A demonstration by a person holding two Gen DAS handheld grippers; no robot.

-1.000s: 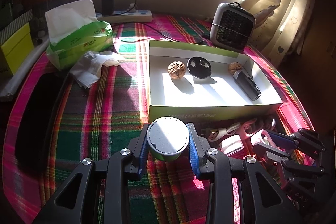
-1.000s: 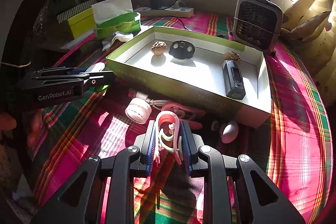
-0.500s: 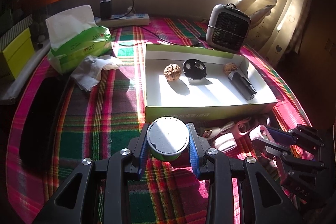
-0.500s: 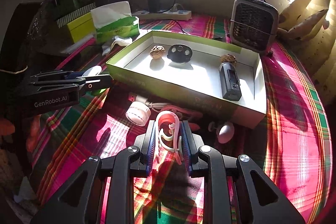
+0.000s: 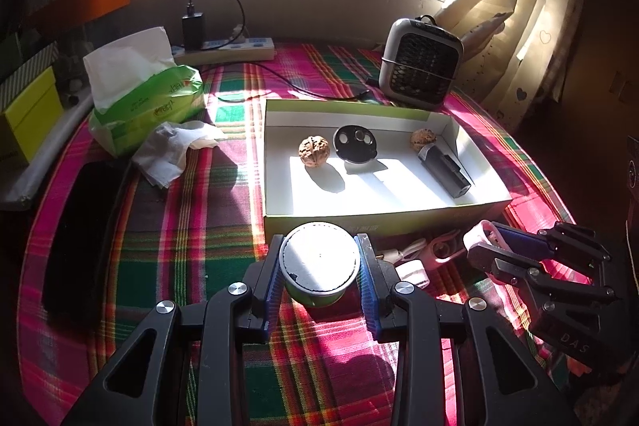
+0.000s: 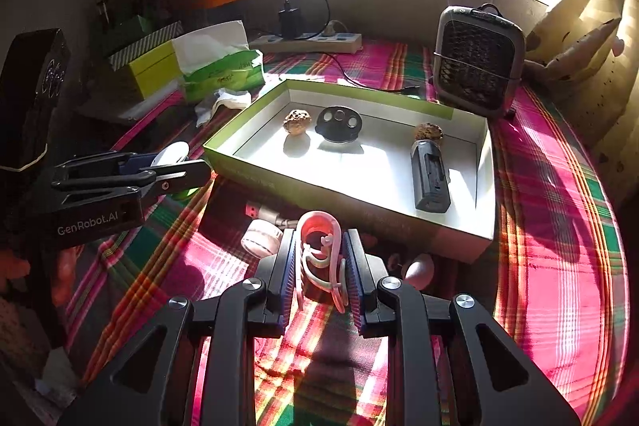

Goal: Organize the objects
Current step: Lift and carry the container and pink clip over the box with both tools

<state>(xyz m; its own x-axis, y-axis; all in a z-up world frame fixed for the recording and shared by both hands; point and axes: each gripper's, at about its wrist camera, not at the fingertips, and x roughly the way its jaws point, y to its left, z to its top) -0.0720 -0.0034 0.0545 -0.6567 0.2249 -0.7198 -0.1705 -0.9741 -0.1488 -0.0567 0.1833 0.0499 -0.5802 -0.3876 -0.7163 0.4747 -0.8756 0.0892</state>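
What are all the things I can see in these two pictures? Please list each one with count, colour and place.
Shallow cardboard box: one, green outside, white inside, middle of the cloth.
Wrinkled walnuts: two, brown, inside the box.
Round black disc: one, in the box between the walnuts.
Dark rectangular device: one, box's right side.
Small fan heater: one, grey, behind the box.
Tissue pack: one, green, left of the box.
Power strip: one, white, under the window.
Plaid tablecloth: one, pink and green.
Left claw: shut on a green round jar with white lid.
Right claw: shut on a pink plastic clip.
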